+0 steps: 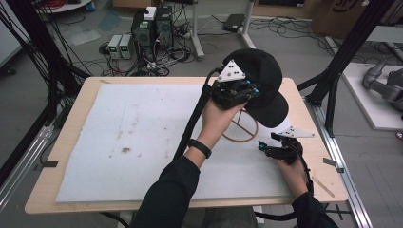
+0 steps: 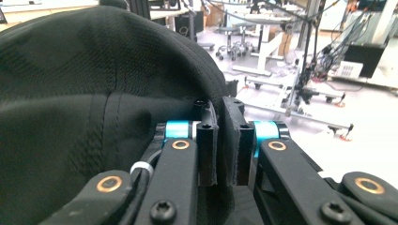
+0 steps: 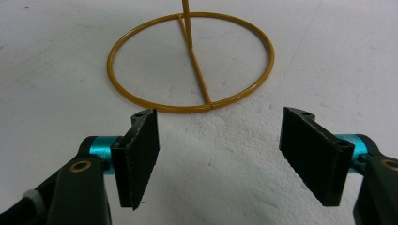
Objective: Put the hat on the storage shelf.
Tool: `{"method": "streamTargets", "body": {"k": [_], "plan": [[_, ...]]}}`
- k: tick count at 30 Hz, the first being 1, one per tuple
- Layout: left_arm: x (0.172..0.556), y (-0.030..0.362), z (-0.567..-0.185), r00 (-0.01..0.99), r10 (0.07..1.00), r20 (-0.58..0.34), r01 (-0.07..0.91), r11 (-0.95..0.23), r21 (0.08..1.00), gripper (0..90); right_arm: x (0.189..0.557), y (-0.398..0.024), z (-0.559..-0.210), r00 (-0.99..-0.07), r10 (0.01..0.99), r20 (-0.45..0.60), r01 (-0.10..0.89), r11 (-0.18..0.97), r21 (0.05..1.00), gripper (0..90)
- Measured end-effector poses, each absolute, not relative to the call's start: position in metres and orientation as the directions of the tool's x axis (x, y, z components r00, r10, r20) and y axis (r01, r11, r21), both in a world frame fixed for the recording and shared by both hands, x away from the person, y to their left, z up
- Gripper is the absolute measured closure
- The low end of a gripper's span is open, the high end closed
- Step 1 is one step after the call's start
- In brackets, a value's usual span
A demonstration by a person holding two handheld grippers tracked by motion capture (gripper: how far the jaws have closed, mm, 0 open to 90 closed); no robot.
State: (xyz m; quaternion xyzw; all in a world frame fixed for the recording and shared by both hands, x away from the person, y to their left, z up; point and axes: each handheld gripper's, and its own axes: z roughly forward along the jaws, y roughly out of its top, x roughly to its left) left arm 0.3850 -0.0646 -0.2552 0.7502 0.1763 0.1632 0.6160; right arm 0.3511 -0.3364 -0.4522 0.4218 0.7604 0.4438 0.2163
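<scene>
Pinched between my left gripper jaws, the black cap feels light and floppy; its hem is the best hold. It hangs over the wire stand. My right gripper waits open above the tabletop.

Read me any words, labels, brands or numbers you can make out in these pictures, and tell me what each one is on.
No text here is readable.
Cardboard box at the top right of the high view: dark printed marks, cut off and too blurred to read.
Small grey units on the floor: front panels too small to read.
Black cap, clamped by the left hand-held gripper: no logo or lettering visible.
</scene>
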Motion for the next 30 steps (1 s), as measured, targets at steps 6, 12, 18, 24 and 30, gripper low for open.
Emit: {"method": "streamTargets", "body": {"k": [6, 12, 18, 24, 30], "plan": [[0.386, -0.063, -0.268, 0.877, 0.480, 0.015, 0.076, -0.169, 0.983, 81.6, 0.350, -0.336, -0.452, -0.549, 0.835, 0.049, 0.451, 0.246, 0.858, 28.8], [0.382, -0.056, -0.269, 0.865, 0.501, 0.016, 0.067, -0.147, 0.987, 73.1, 0.350, -0.337, -0.452, -0.553, 0.832, 0.046, 0.444, 0.247, 0.861, 28.8], [0.367, -0.039, -0.271, 0.851, 0.524, 0.035, 0.047, -0.143, 0.989, 55.8, 0.350, -0.337, -0.452, -0.553, 0.831, 0.050, 0.446, 0.245, 0.861, 28.7], [0.350, -0.001, -0.282, 0.846, 0.532, 0.031, 0.049, -0.135, 0.990, 43.4, 0.351, -0.336, -0.452, -0.556, 0.830, 0.041, 0.444, 0.255, 0.859, 28.7], [0.332, 0.043, -0.296, 0.805, 0.586, 0.091, 0.038, -0.204, 0.978, 34.8, 0.351, -0.336, -0.452, -0.554, 0.831, 0.046, 0.449, 0.252, 0.857, 28.8]]}}
